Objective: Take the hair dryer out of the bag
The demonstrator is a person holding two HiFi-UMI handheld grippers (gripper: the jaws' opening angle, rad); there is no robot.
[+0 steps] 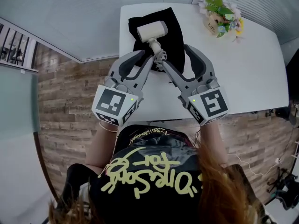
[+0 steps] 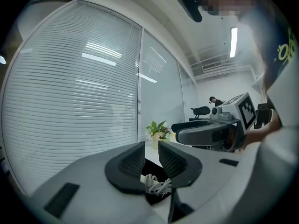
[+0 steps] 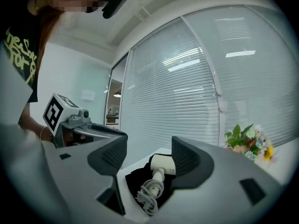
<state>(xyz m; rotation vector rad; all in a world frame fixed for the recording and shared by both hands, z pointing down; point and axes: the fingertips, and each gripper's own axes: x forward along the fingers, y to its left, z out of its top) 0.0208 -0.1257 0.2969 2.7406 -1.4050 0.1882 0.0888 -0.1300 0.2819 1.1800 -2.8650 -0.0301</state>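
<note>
A cream hair dryer (image 1: 152, 31) lies on top of a flat black bag (image 1: 175, 36) on the white table (image 1: 243, 78). Its coiled cord (image 1: 160, 56) rests at the handle end. Both grippers hover above the table's near side, apart from the dryer. My left gripper (image 1: 145, 59) keeps only a narrow gap between its jaws, and nothing sits in that gap (image 2: 150, 146); the cord (image 2: 156, 185) shows below it. My right gripper (image 1: 175, 55) stands wide open and empty (image 3: 149, 143). Beyond it lie the hair dryer (image 3: 161, 164), the cord (image 3: 149, 192) and the bag (image 3: 135, 178).
A pot of flowers (image 1: 222, 15) stands at the table's far right corner, also in the gripper views as flowers (image 3: 247, 141) and a pot (image 2: 158, 133). Window blinds run behind the table. The table's near edge is just in front of the person, over a wooden floor (image 1: 65, 101).
</note>
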